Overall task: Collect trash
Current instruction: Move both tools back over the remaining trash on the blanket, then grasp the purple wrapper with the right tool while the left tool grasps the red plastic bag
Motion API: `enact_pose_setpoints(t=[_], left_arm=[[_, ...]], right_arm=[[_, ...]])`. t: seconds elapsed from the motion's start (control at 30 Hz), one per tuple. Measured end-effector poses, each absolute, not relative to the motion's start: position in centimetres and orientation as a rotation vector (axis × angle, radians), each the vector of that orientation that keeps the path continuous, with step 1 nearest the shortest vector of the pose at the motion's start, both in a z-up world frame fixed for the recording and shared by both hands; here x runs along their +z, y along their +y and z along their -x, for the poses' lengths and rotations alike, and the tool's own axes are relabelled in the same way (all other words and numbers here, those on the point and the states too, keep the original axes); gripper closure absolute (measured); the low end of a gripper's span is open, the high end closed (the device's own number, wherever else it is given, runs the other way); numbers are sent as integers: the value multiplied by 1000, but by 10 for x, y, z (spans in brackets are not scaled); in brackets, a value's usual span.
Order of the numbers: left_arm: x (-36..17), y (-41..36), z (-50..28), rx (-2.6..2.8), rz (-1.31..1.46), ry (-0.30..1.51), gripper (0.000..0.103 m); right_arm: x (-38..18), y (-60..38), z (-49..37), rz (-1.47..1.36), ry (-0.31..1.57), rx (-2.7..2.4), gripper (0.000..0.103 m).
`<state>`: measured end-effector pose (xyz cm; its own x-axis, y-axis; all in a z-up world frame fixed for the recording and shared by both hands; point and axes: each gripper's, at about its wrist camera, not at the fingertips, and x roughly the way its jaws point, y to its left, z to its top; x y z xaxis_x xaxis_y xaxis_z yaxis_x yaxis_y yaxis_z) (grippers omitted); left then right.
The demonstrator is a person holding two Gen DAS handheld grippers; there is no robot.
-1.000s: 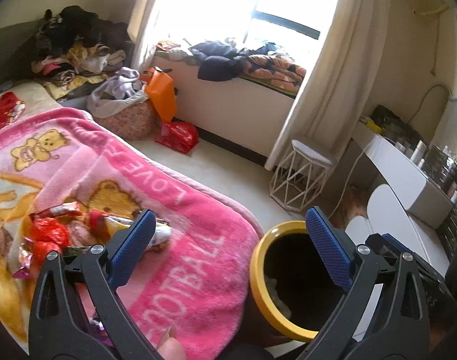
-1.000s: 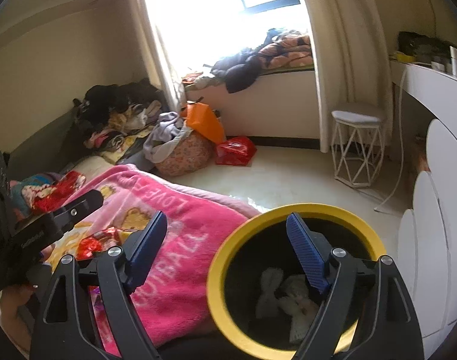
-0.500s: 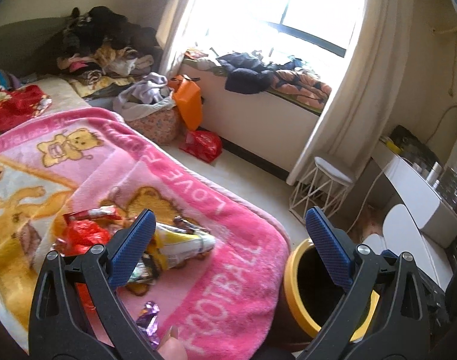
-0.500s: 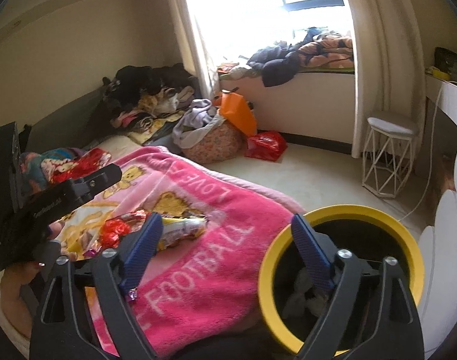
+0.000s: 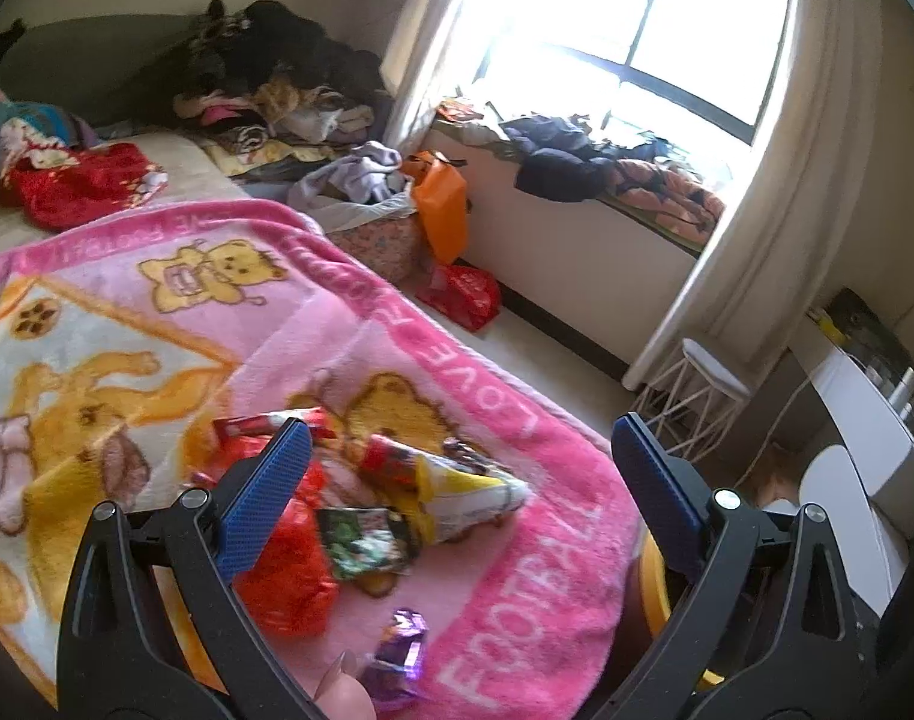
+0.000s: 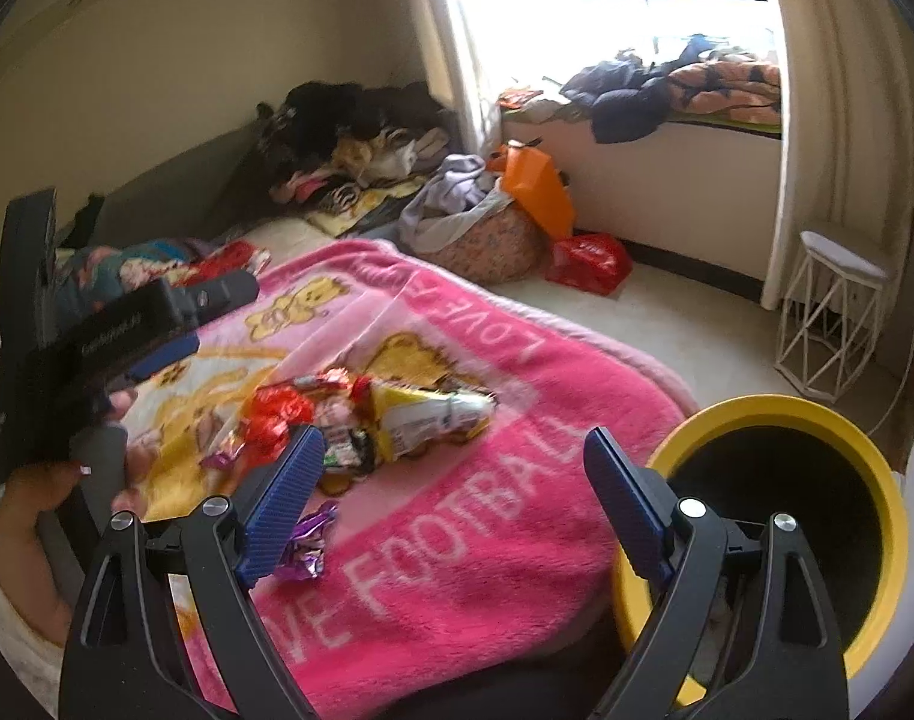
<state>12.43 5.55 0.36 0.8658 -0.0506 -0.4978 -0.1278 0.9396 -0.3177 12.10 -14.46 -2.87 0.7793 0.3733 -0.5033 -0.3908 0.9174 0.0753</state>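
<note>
Wrappers (image 5: 360,516) on blanket (image 5: 517,570) | bin (image 6: 781,516) interior: right view only | both hand-held grippers wide, empty

The left gripper (image 5: 457,480) hangs with jaws wide apart over wrappers (image 5: 360,504) heaped on a pink blanket (image 5: 505,618). A purple wrapper (image 5: 399,657) lies nearer. Far right stands a stool (image 5: 700,402).

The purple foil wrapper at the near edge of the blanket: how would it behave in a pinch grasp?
The purple foil wrapper looks crumpled and empty, so probably very light and easily crushed. Its shiny foil may slip between pads. It lies on the soft pink blanket, so pressing down would likely sink it into the pile.
</note>
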Motion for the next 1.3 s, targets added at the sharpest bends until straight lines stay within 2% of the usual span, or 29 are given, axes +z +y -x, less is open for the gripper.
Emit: enact_pose_setpoints(t=[0.67, 0.87, 0.93, 1.03, 1.17, 1.23, 1.3], left_arm=[[-47, 138, -126, 138, 430, 669, 11], [-66, 142, -132, 110, 444, 731, 27], [-75, 140, -134, 96, 450, 763, 37], [-83, 137, -136, 83, 444, 797, 46], [-95, 134, -139, 78, 448, 848, 48], [-100, 132, -140, 73, 460, 863, 53], [-105, 131, -141, 75, 459, 882, 59]], right_arm=[[-96, -57, -144, 164, 773, 600, 17], [-115, -39, -151, 172, 832, 626, 18], [-122, -35, -154, 175, 854, 631, 19], [-132, -29, -159, 184, 898, 643, 26], [-149, -25, -166, 198, 973, 645, 45], [-153, -27, -165, 198, 974, 640, 54], [-153, -32, -165, 190, 975, 637, 70]])
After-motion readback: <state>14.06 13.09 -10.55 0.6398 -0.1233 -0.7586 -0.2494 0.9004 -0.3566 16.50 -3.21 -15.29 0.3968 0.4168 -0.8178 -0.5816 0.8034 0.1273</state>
